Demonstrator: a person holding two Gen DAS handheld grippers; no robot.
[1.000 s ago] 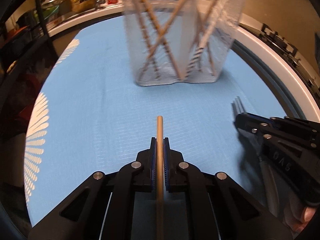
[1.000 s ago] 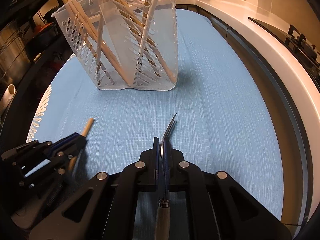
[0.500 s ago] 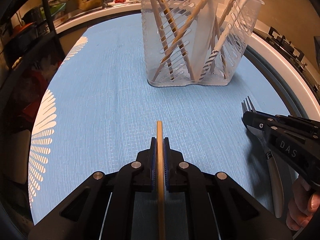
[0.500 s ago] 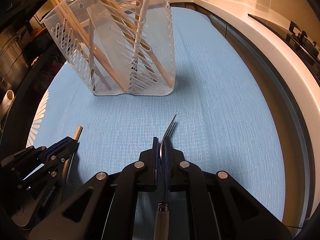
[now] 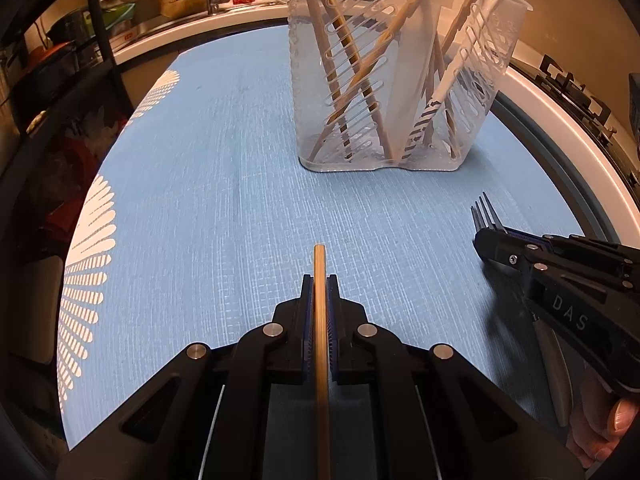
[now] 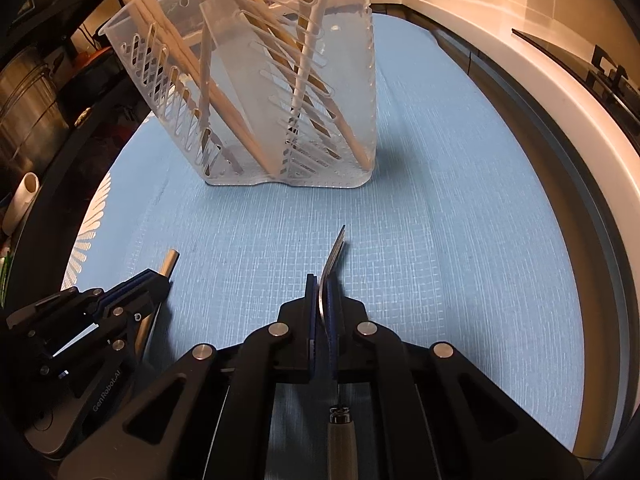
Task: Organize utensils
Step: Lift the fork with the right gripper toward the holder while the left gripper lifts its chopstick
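You hold one utensil in each hand, and both are above the blue mat (image 5: 224, 184) that covers the worktop. The fingers of your left gripper (image 5: 320, 300) are closed narrow on a wooden chopstick (image 5: 320, 264), which points forward with its tip free in front of the fingers. The fingers of your right gripper (image 6: 324, 304) are closed on the neck of a metal fork (image 6: 334, 258); its tines point forward and its grey handle runs back under the gripper.

The clear slotted utensil holder (image 5: 400, 92) stands upright on the mat ahead of both grippers, well apart from them. It has a divider wall in the middle, and several chopsticks (image 6: 224, 96) already lean inside it on both sides of this wall. I cannot tell which compartment is meant for forks.

To my judgement, you are in the carrying step: both things are picked up but not yet put in. The next move calls for you to lift each gripper above the rim of the holder, turn the utensil so it points down, and open the fingers only when the end is inside the right compartment. Go one hand after the other, because the opening is narrow and the leaning chopsticks can block the way.
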